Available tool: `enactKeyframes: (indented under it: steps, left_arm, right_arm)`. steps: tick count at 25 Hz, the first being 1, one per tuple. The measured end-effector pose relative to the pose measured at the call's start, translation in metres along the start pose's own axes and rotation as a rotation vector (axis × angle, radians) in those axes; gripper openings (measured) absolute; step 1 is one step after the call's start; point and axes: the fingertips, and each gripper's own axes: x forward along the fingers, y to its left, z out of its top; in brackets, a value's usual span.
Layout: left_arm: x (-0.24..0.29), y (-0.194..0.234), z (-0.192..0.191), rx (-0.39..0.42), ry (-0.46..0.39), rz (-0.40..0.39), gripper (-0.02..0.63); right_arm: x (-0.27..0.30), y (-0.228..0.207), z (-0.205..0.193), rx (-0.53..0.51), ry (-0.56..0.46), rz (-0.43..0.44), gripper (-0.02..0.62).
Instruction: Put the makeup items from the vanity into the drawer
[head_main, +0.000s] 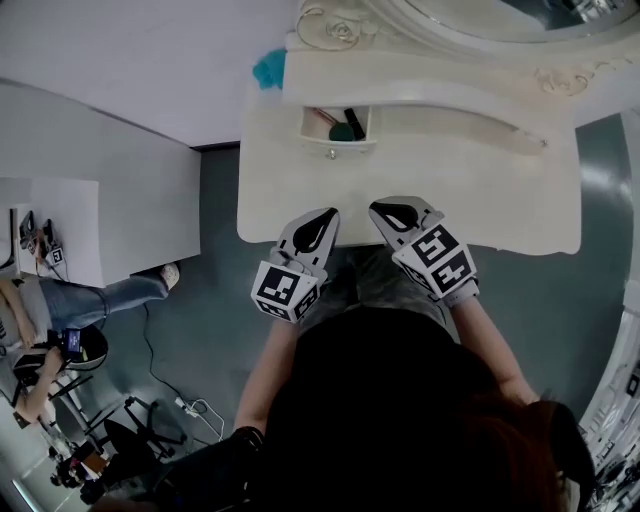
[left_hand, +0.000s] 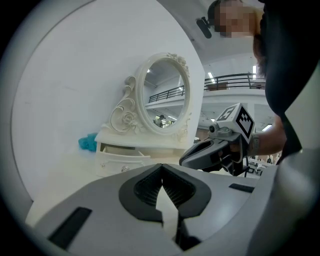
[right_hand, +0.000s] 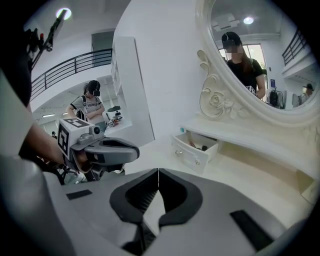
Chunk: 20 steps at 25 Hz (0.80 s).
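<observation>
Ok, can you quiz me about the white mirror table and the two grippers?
1. True or false: the drawer below the mirror is open.
2. What does the right gripper hold? A) a brush B) nothing C) a sponge
3. Fill in: the left gripper is ____ (open or shut).
Key: 1 true; 2 B; 3 shut.
</observation>
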Motion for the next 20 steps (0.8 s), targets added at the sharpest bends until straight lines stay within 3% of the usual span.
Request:
enactKeyframes:
  steps: [8, 20]
  left_arm:
    - [-0.063, -0.015, -0.025, 0.006, 0.002, -0.017, 0.014]
    - [-0.128, -0.046, -0.055, 0.009, -0.007, -0.057, 0.014]
  right_arm:
    - [-0.008, 0.068, -0.015, -0.006, -0.013, -0.026, 0.023]
    - [-0.033, 0.137, -0.045, 0.018, -0.044, -0.096, 0.023]
